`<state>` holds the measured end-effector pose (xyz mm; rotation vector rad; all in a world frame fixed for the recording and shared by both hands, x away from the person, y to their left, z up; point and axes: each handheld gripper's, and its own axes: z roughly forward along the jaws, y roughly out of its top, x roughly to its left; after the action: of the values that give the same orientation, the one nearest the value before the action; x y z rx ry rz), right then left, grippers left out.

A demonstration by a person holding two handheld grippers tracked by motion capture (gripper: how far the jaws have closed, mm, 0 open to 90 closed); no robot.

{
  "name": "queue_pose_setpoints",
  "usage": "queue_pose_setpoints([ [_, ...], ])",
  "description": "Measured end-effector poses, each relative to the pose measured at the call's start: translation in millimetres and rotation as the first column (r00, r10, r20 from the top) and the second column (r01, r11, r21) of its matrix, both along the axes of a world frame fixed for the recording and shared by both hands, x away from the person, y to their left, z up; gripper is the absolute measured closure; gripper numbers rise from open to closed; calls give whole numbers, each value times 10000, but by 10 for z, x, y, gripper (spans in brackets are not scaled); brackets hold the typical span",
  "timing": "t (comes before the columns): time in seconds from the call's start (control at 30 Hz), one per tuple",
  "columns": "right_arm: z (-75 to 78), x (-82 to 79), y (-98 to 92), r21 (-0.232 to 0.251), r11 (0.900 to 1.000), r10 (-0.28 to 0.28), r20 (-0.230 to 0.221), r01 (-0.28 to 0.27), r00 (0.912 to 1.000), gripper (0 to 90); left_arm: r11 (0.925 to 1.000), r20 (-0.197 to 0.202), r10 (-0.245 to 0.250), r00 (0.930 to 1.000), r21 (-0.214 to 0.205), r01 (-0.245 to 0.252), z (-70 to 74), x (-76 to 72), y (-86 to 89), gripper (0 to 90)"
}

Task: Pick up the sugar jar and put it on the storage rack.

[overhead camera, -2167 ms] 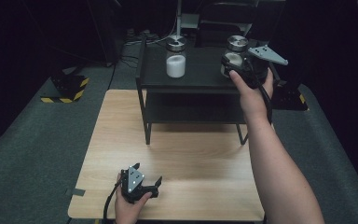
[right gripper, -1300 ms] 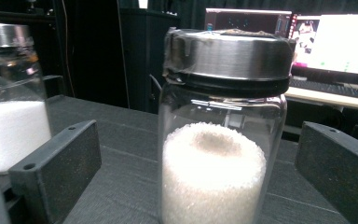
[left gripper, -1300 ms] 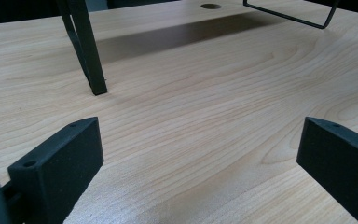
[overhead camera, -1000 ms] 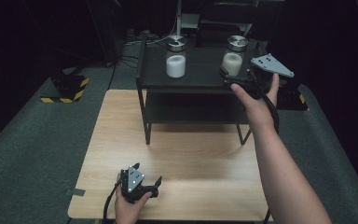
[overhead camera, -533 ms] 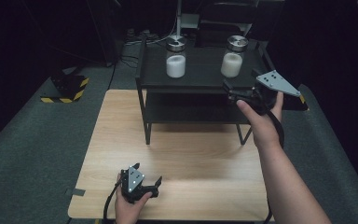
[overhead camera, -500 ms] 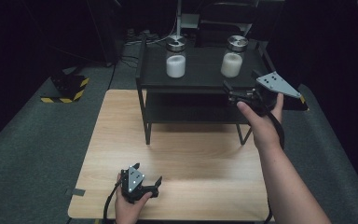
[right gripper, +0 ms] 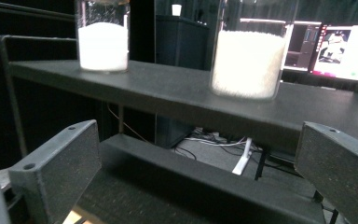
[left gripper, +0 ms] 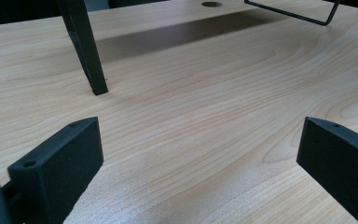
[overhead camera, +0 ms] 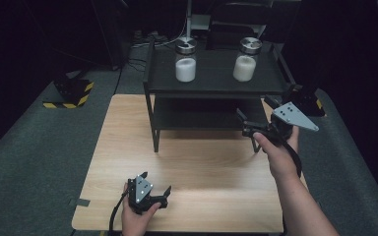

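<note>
Jars (overhead camera: 246, 62) stand on the shelf (overhead camera: 216, 87) — both grippers (overhead camera: 243, 125) spread wide, empty.

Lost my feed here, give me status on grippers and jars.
Right gripper open, empty, before the rack. Left gripper open, low over table. Both jars upright on top shelf. Nothing between.

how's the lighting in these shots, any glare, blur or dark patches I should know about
High view: the wooden table is evenly lit, the surroundings fall to near black, and the jars look slightly soft. Left gripper view: the rack casts a broad shadow on the wood; the near fingers are blurred. Right gripper view: the white jar contents blow out, and bright monitors glare behind.
</note>
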<state>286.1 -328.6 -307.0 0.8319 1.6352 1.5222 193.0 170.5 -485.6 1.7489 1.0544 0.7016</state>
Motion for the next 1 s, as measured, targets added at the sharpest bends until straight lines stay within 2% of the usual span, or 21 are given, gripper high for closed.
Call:
queue_pose_setpoints([
  [0.23,-178,-126,-79,39,9999,129,-9,-129,9999,2,10000,-9,-14,10000,19,14,3,1,-1,5],
  [0.53,-459,-280,-215,384,9988,308,89,-311,9995,2,10000,-4,-4,10000,21,4,2,-4,-5,5],
  [1.0,-838,-457,-421,451,9984,349,-232,-338,9991,2,10000,-21,7,10000,-7,-7,2,-8,-4,5],
])
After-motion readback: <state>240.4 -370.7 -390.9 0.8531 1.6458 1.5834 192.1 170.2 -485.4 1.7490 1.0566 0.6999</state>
